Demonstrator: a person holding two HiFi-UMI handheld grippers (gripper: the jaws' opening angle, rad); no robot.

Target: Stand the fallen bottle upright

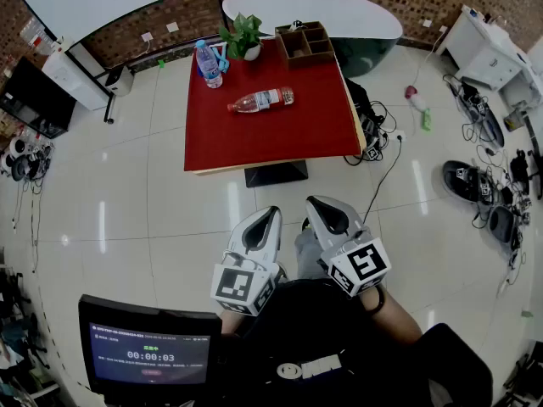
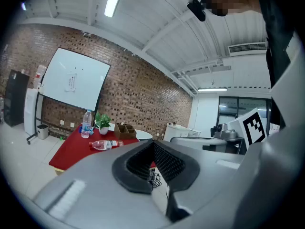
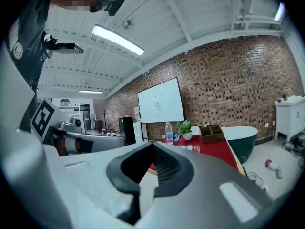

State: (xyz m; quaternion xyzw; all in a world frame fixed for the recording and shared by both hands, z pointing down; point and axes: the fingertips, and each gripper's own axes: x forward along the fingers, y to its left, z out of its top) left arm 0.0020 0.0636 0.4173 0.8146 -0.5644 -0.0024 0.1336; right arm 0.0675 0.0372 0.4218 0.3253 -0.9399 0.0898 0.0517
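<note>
While the fallen bottle [image 1: 260, 100] lies flat on its side on the red bench [image 1: 280, 138], both claws hang low over the white floor [image 1: 153, 219], well apart from the bench and close to the person's body. The fallen bottle is see-through plastic with a red and white label round its middle. It has a small red cap, and the cap end points toward the left edge of the bench. It lies near the middle of the bench, a bit closer to the far edge than the near edge, and nothing touches it. In the left gripper view the same bottle [image 2: 107, 145] shows as a little clear shape on the red top. The left claw [image 1: 267, 219] is closed, with its two dark pads pressed together and nothing between them. The right claw [image 1: 322, 209] is closed too and holds nothing. The two claws sit side by side and point toward the bench. At the far left corner a standing bottle [image 1: 209, 64] with a blue cap is upright. A green plant [image 1: 244, 36] in a white pot sits by the far edge, and a wooden box [image 1: 307, 42] with little spaces sits near the far right corner.
</note>
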